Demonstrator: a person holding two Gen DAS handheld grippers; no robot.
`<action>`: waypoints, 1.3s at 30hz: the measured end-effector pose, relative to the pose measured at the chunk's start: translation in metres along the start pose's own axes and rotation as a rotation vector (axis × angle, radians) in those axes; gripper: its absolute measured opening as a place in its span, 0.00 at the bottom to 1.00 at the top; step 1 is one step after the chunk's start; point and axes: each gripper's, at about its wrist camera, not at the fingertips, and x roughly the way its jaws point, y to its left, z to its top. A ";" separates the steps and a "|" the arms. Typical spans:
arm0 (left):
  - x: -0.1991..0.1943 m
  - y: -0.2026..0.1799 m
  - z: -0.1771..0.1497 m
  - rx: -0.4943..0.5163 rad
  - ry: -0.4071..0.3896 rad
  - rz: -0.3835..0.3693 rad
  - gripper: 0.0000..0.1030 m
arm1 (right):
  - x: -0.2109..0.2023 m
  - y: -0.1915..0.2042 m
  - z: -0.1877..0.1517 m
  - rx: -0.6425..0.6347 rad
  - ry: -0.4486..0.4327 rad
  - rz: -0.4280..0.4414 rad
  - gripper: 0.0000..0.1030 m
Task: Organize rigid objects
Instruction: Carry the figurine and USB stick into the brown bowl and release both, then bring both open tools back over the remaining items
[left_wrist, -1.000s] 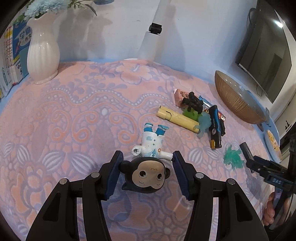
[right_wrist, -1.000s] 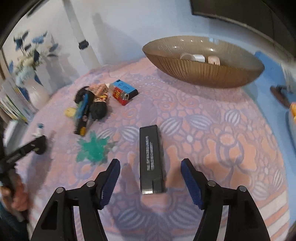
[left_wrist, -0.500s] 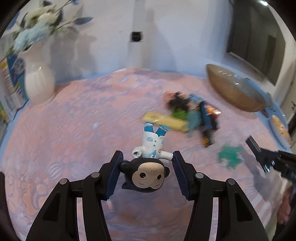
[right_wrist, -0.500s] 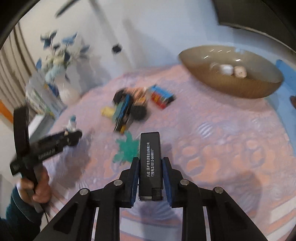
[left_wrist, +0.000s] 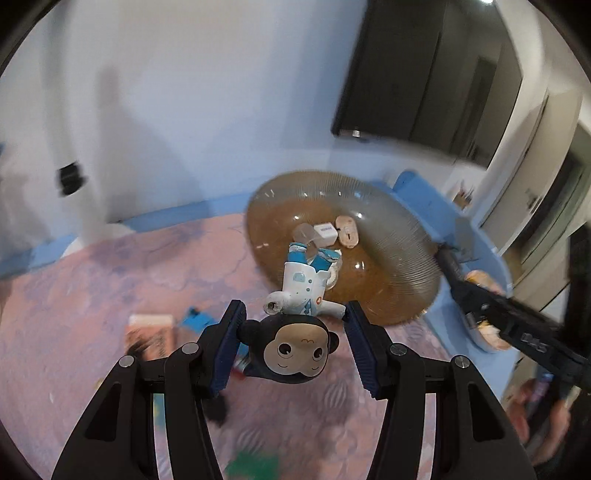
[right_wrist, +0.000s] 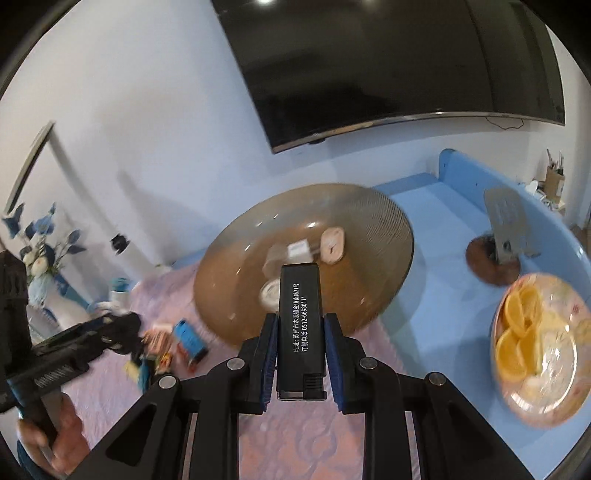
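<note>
Monkey-headed toy figure (left_wrist: 295, 321) sits clamped in the left hand-held gripper (left_wrist: 293, 345), the blue pads pressing on the ears at either side of its dark head. Its face looks back toward the camera, and its long axis runs straight away along the fingers: white body and blue feet point out toward the brown ribbed bowl (left_wrist: 399, 243), so it reads upside down in the left wrist view. It hangs in the air above the pink patterned cloth (left_wrist: 92, 295), its feet overlapping the near rim of the bowl.

In the right wrist view, the black lighter (right_wrist: 300, 328) is pinched at its lower half between the narrow-set pads of the right hand-held gripper (right_wrist: 300, 363). Its long axis also follows the fingers, the far end pointing at the bowl (right_wrist: 388, 221) and the valve end toward the camera; white printed lettering runs along its length. It is held clear of the cloth, in front of the bowl's near edge.

Inside the bowl lie a small white block (left_wrist: 325, 232) and a pale oval piece (left_wrist: 347, 230), close together. Left on the cloth, blurred, is a cluster of small items including a blue lighter (right_wrist: 189, 338). A dish of orange slices (right_wrist: 532, 350) stands on the blue counter (right_wrist: 436, 221) to the right of the bowl. A dark television (right_wrist: 388, 62) hangs on the wall behind.
</note>
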 end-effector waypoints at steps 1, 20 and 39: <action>0.011 -0.006 0.003 0.005 0.019 -0.005 0.51 | 0.004 0.000 0.005 -0.001 0.009 -0.010 0.23; -0.036 0.034 0.000 -0.051 -0.091 -0.078 0.70 | 0.004 0.001 0.003 -0.039 0.065 -0.102 0.54; -0.064 0.184 -0.166 -0.235 -0.051 0.264 0.77 | 0.054 0.108 -0.123 -0.193 0.181 0.104 0.61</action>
